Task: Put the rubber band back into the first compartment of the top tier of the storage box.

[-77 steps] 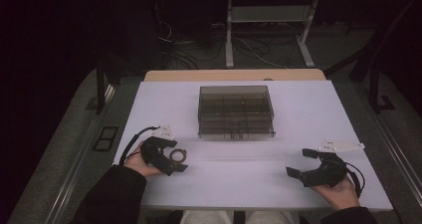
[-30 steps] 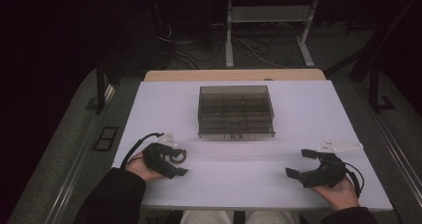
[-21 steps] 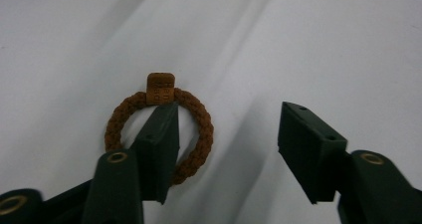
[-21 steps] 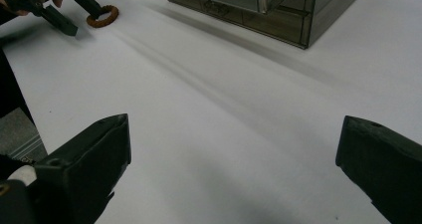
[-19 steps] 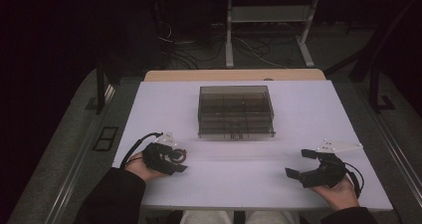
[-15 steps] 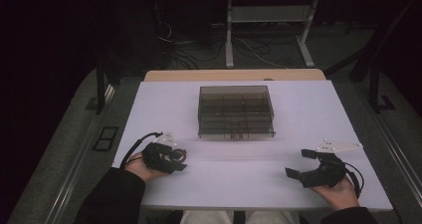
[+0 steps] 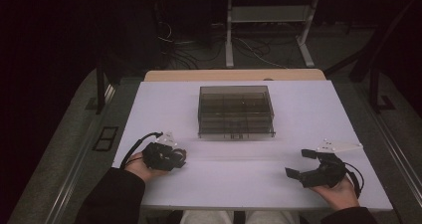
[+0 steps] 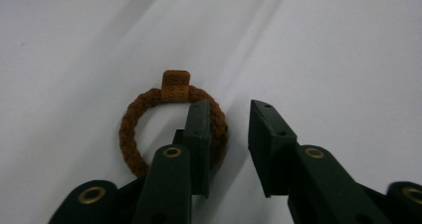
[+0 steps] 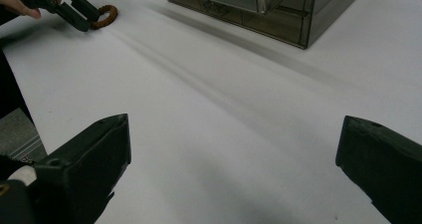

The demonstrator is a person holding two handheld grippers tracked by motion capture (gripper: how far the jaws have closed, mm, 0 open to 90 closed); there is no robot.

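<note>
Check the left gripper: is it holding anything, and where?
Not yet: the left gripper, jaws just closing, straddles the brown braided ring's right side, unpinched.

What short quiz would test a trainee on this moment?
1. True or false: the left tool already pinches the brown ring.
2. The clear box stands: A) beside the ring, B) mid-table, farther back, C) at the near edge.
3. Which tool is wider open?
Key: 1 false: its jaws have just been closing, the ring's strand between them, a gap left. 2 B. 3 the right tool.
</note>
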